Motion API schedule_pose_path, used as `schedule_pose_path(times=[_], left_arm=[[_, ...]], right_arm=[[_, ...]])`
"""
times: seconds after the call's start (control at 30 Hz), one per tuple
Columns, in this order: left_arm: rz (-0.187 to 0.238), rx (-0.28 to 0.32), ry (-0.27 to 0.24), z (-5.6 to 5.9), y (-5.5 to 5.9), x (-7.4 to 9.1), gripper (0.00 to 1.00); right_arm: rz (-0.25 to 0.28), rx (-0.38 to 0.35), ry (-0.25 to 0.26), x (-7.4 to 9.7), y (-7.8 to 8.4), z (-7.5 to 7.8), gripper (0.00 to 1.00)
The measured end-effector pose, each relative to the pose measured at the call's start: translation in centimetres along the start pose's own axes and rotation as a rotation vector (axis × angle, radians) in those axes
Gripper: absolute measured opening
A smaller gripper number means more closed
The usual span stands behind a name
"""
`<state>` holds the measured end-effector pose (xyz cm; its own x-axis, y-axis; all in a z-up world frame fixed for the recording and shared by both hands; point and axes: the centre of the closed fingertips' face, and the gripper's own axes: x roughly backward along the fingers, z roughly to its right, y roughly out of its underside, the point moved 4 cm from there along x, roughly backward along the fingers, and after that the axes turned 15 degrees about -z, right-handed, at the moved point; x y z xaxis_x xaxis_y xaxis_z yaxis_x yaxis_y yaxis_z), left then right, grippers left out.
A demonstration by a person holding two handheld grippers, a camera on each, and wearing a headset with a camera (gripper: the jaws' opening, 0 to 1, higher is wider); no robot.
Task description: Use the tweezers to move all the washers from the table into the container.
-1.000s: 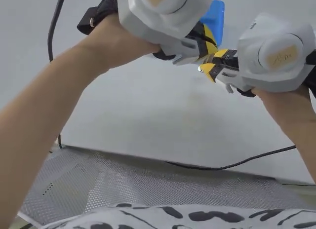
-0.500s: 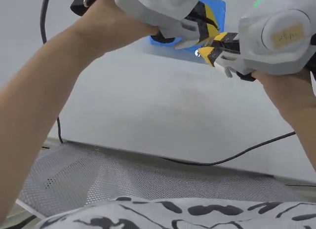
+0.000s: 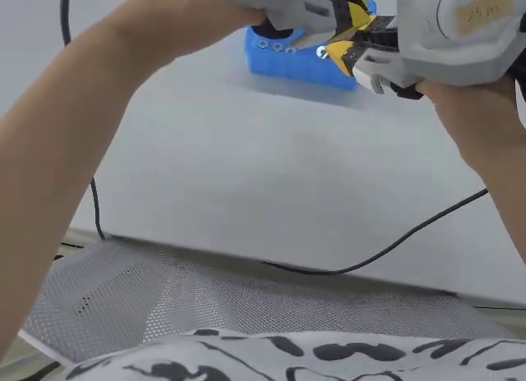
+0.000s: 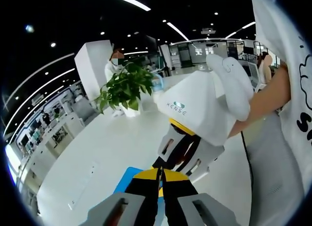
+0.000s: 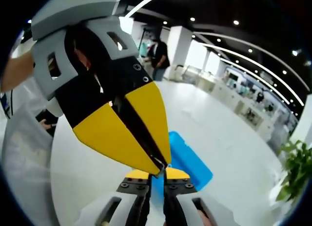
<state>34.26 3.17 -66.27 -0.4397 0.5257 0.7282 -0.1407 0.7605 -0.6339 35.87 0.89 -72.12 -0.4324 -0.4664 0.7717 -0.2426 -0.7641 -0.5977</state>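
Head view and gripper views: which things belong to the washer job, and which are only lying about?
For the job: blue container, washers inside it, left gripper, right gripper.
Lying about: black cable, grey mesh surface, potted plant.

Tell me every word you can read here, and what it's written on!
"XENSE": on the white shell of the right gripper.
Handwriting on the tan sticker on a gripper in the head view: too blurred to read.
Black marks on the shirt: cut off, unreadable.
Signs far back in the hall: too small to read.
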Motion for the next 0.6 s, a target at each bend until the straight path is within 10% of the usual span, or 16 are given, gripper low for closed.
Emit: schedule_pose_path(times=[0.6], left_arm=[[-0.041, 0.028, 0.003, -2.1, 1.5, -3.3, 0.0]], right_arm=[[-0.053, 0.039, 0.005, -4.3, 0.3, 2.1, 0.04]])
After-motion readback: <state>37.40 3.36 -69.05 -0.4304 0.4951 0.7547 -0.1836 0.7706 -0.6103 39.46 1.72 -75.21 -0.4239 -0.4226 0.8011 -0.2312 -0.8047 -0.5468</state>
